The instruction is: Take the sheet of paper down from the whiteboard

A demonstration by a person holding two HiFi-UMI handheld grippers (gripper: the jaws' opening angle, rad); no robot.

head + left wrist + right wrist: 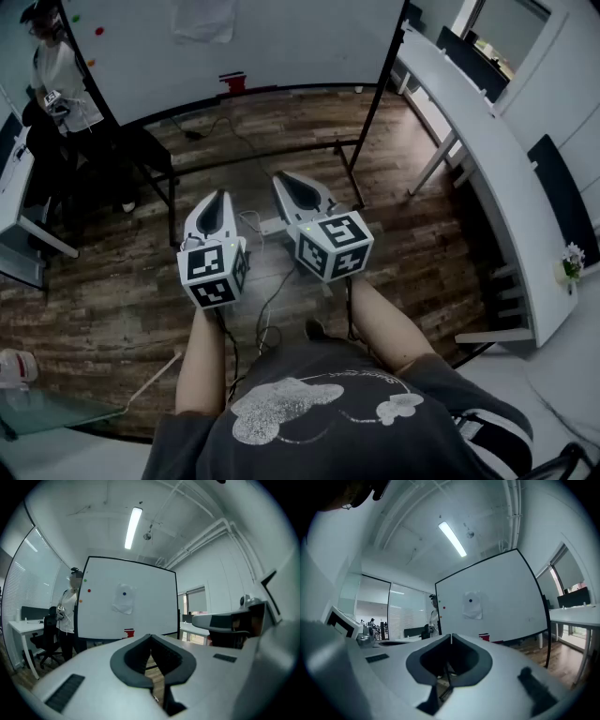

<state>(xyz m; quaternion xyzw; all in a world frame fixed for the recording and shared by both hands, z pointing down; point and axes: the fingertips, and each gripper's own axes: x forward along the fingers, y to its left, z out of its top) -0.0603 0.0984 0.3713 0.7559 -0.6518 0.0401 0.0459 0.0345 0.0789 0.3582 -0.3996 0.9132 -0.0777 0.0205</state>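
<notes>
A white sheet of paper [123, 600] hangs on the whiteboard [154, 606], pinned by a blue magnet [124, 593]. The right gripper view has the same sheet of paper [472, 605] with its magnet [470, 600] on the whiteboard [511, 602]. In the head view the paper [203, 19] sits at the top edge on the whiteboard [281, 42]. My left gripper [218, 199] and right gripper [287, 180] are held side by side over the wooden floor, well short of the board. Both are shut with nothing between the jaws.
A person [56, 80] stands at the board's left edge. A red eraser [232, 82] rests on the board's tray. The board's black frame legs [370, 103] stand ahead. A long white desk [487, 159] runs along the right, another desk [19, 216] at left.
</notes>
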